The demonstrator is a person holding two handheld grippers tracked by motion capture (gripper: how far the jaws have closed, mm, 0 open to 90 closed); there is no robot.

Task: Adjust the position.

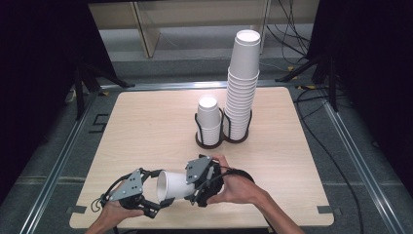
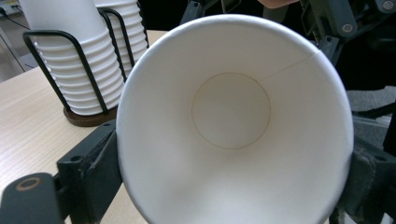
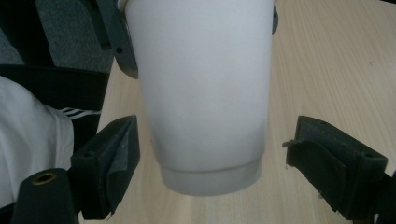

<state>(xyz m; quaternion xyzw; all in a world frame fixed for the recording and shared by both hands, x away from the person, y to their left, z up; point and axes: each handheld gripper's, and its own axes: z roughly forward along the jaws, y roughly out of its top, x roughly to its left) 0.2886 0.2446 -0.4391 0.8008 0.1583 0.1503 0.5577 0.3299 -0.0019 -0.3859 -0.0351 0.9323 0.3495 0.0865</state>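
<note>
High view, paper cup [image 1: 171,185]: it is held on its side above the near edge of the table [image 1: 146,122], its open mouth turned toward the left gripper [image 1: 155,202] and its base toward the right gripper [image 1: 197,187].
High view, left gripper: it is carried by the person's left hand [image 1: 114,210] at the near edge, and its jaws are seen at the rim of the cup.
High view, right gripper: it is carried by the right hand [image 1: 236,187], and its jaws are placed on either side of the cup's base end.
High view, holder [image 1: 221,139]: a black wire double holder is stood at the middle of the table, with a short stack of cups [image 1: 209,121] in its left ring and a tall stack of cups [image 1: 242,83] in its right ring.
Left gripper view, paper cup [image 2: 231,121]: the inside and round bottom are looked into; the rim is pressed between the two black jaws, so the cup is grasped.
Left gripper view, holder [image 2: 77,60]: it is seen at upper left with the stacked cups in it.
Right gripper view, paper cup [image 3: 205,93]: the outside wall and base are seen between the jaws; a gap is left on each side, so the right gripper is released and the cup is not touched by its pads.
Right gripper view, left gripper: its jaws [image 3: 119,42] are seen at the far end, at the cup's rim.
</note>
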